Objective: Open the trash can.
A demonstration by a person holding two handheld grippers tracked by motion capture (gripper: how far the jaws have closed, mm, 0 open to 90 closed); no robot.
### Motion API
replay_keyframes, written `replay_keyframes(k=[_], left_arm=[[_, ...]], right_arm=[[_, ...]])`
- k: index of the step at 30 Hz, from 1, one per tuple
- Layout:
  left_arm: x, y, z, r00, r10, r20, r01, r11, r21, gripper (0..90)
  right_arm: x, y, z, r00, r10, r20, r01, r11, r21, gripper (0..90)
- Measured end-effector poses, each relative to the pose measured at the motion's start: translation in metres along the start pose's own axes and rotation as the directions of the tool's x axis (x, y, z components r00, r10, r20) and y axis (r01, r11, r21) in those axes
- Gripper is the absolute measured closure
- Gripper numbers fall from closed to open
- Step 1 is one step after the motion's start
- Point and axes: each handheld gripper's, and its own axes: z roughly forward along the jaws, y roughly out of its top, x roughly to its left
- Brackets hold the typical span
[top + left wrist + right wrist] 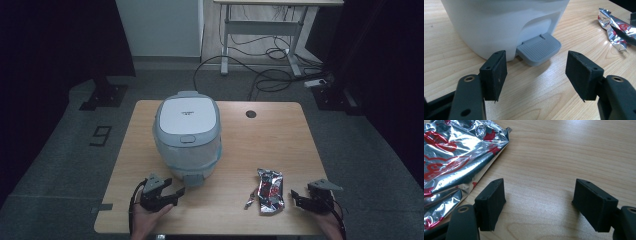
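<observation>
Nothing's been grabbed yet: left claw (167,195) and right claw (304,199) held open, pedal bin (187,137) shut, foil wrapper (270,191) left on the worktop (280,135).

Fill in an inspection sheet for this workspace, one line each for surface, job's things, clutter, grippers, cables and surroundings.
Surface: light wooden table with a round hole near its far edge.
Job's things: white pedal bin with a grey lid, lid closed, its grey ribbed pedal facing the person; crumpled silver and red foil wrapper lying flat.
Clutter: small scrap of foil beside the wrapper.
Grippers: left gripper open, aimed at the pedal, apart from it; right gripper open over bare wood, beside the wrapper.
Cables: black cables loose on the floor beyond the table.
Surroundings: grey floor, white desk frame, dark curtains.
</observation>
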Motion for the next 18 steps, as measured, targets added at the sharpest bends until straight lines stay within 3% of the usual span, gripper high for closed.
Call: replay_keyframes(k=[12, 18], left_arm=[[0.0007, -0.0020, -0.0051, 0.9989, -0.027, -0.039, 0.027, 0.9996, -0.012, 33.1], [-0.0008, -0.0008, -0.0069, 0.9992, -0.017, -0.036, 0.016, 0.9993, -0.033, 40.6]], right_arm=[[0.0011, 0.0023, 0.0027, 1.0000, 0.004, 0.005, -0.004, 1.000, 0.001, 24.0], [0.0011, 0.0023, 0.0027, 1.0000, 0.003, 0.004, -0.003, 1.000, 0.001, 24.1]])
